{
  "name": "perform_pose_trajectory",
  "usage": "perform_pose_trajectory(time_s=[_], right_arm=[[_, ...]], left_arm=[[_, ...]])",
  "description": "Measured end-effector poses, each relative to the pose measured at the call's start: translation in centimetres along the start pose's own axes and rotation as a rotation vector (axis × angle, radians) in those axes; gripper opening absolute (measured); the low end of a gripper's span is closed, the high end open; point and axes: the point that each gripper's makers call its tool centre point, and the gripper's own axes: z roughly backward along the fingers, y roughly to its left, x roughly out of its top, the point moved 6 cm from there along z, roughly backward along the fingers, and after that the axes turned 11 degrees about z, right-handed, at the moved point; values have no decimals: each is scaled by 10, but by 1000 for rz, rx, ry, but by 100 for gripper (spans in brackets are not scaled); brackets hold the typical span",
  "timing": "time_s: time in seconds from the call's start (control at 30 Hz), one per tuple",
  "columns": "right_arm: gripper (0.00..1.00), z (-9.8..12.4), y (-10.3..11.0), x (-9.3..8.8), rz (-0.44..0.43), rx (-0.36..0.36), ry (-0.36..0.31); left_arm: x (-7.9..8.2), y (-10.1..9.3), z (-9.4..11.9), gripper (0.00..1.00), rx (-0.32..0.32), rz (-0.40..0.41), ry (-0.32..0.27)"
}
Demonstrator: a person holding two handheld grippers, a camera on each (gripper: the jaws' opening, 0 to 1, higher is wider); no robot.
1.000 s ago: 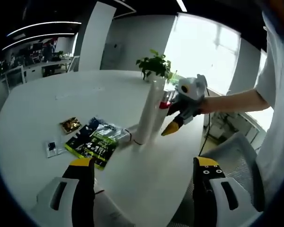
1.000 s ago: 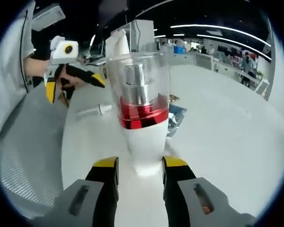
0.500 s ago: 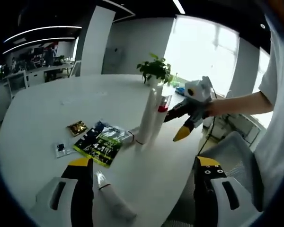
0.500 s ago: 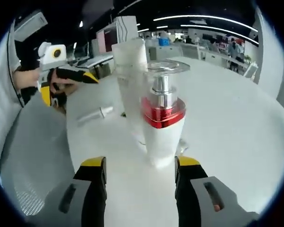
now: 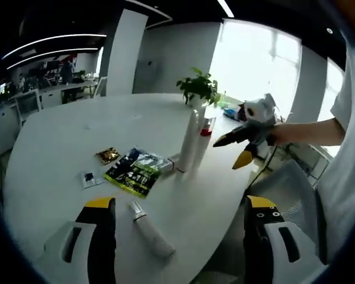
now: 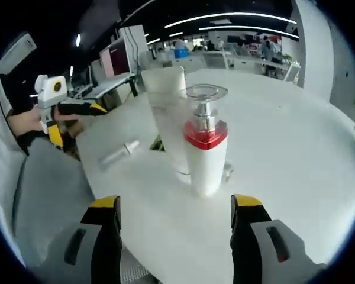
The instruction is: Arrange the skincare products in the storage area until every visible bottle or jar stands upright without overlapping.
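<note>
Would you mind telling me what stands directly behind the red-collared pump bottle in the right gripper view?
A taller white tube stands upright just behind the pump bottle. The bottle covers the tube's lower right side, so whether they touch cannot be told.

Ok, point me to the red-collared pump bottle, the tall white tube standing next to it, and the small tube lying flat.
red-collared pump bottle [image 6: 206, 163], right gripper view, on its white body.
tall white tube [image 6: 167, 115], right gripper view, on its upper half.
small tube lying flat [image 5: 154, 238], left gripper view, on its white barrel.
</note>
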Motion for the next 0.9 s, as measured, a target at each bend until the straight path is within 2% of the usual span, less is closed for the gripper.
perform_pose_trajectory(time_s=[0.47, 0.63, 0.9], right_arm=[[83, 21, 33, 12, -65, -62, -62], [86, 26, 43, 11, -90, -102, -72], [87, 28, 57, 8, -138, -125, -92]], left_arm=[[-9, 6, 32, 83, 32, 2, -18], [-13, 8, 42, 83, 49, 7, -27], [-19, 10, 56, 82, 80, 24, -38]])
